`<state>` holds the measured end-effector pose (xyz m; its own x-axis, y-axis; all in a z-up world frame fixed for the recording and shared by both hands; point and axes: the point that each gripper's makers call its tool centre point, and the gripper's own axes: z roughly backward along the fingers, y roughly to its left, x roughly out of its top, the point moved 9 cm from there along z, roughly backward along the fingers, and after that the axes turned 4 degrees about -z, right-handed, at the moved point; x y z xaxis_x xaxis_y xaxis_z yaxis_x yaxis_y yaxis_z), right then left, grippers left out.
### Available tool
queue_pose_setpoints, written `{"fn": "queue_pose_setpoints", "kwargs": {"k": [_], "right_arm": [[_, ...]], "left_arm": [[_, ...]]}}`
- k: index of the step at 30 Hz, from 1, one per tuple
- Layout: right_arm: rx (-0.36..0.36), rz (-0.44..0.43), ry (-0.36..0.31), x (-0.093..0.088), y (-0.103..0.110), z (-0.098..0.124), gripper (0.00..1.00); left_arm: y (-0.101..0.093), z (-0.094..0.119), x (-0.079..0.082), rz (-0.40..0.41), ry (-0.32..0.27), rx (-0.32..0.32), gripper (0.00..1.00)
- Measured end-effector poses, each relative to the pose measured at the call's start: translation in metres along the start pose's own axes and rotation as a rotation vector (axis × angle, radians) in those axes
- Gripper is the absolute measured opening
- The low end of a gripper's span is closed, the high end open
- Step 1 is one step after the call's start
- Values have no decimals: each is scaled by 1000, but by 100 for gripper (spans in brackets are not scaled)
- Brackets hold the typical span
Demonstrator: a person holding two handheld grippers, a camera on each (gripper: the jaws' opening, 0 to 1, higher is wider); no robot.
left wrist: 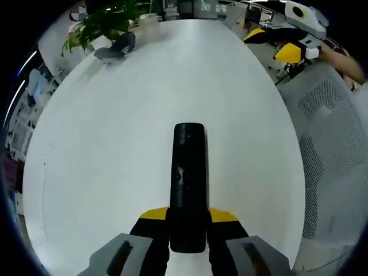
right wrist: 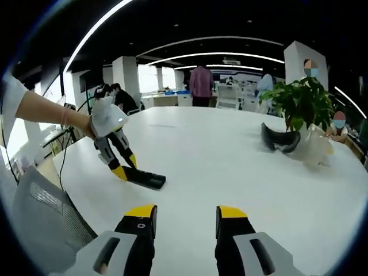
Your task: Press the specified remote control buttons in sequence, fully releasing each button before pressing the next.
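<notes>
Left gripper [left wrist: 188, 238] jaws clamp remote [left wrist: 188, 178] near tabletop [left wrist: 115, 144] edge. Right gripper [right wrist: 185, 221] jaws open, well apart from remote. No press under way; sequence apparently ahead.

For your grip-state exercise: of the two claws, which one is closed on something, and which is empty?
The left claw is closed on the black remote, resting on the white table. The right claw is open, holding nothing.

Remote [left wrist: 188, 184]: black plastic, smooth, slight sheen along its top face. Surface [left wrist: 115, 149]: white, smooth, matt, with soft reflections only. Chair [left wrist: 333, 149]: pale grey perforated mesh; left gripper [left wrist: 188, 230] jaws matt black with yellow tips, grey plastic shells behind them.
</notes>
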<state>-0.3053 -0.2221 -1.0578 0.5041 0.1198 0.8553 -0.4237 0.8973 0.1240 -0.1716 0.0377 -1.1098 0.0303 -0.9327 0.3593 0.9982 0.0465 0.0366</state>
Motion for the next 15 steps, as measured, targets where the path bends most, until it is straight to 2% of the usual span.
{"fn": "queue_pose_setpoints", "kwargs": {"k": [10,12,15], "right_arm": [[51,14,-7,0,5,-1,37],[39,20,16,-1,5,-2,36],[59,24,29,-2,6,-4,36]], "left_arm": [[-23,0,1,-15,7,-4,23],[-29,0,2,-20,12,-5,23],[-34,0,3,-10,21,3,23]]}}
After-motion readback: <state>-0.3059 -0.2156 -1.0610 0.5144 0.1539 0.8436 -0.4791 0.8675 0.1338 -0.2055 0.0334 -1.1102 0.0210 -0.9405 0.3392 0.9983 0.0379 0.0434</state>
